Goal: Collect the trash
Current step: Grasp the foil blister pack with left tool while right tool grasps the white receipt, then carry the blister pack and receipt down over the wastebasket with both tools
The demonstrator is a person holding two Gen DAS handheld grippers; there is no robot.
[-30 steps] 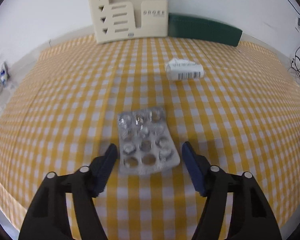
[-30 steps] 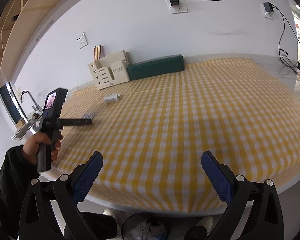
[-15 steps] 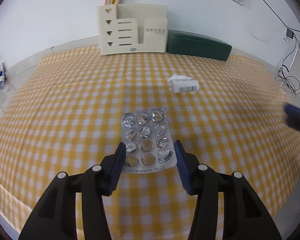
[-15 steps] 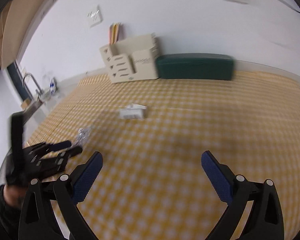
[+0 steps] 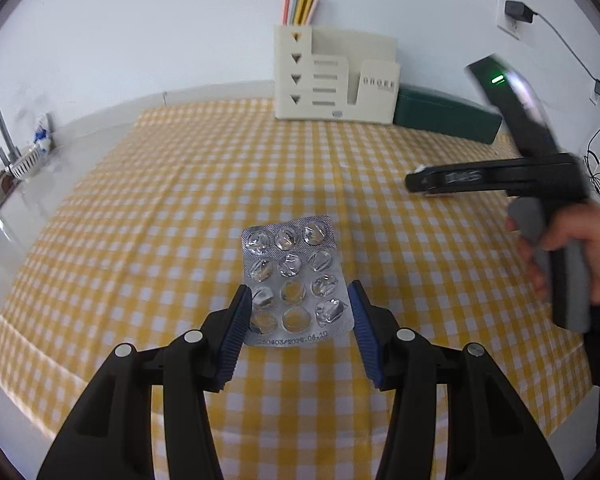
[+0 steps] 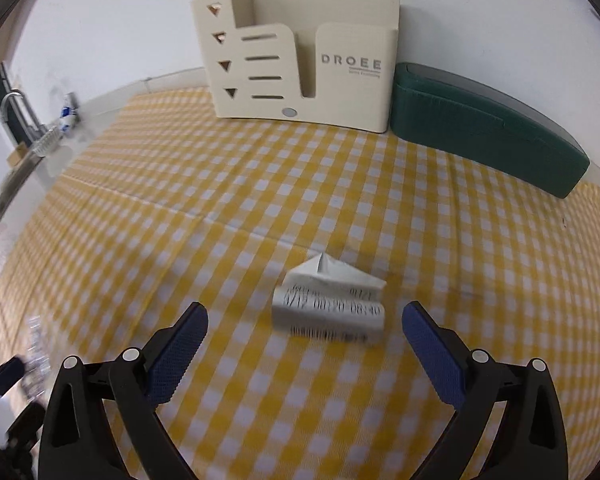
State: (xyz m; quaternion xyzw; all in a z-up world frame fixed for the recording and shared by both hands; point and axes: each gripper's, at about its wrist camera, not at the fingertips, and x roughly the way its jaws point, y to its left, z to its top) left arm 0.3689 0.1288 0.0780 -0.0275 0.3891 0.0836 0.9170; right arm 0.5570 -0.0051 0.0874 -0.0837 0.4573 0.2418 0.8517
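A silver blister pack (image 5: pixel 294 280) with mostly emptied pockets is clamped at its near end between the blue pads of my left gripper (image 5: pixel 298 312) and held above the yellow checked tablecloth (image 5: pixel 180 208). A crumpled white receipt (image 6: pixel 328 304) with a barcode lies on the cloth just ahead of my right gripper (image 6: pixel 304 332), which is open with its pads on either side of the paper. The right gripper also shows in the left wrist view (image 5: pixel 480 178), over the receipt.
A cream desk organiser (image 6: pixel 300 64) with coloured pencils and a dark green case (image 6: pixel 484 128) stand against the back wall. A sink and tap (image 5: pixel 0 148) are at the far left. The table's front edge (image 5: pixel 300 432) is close below the left gripper.
My left gripper closed on the blister pack and lifted it off the cloth. My right gripper swung from beyond the table edge to just in front of the receipt.
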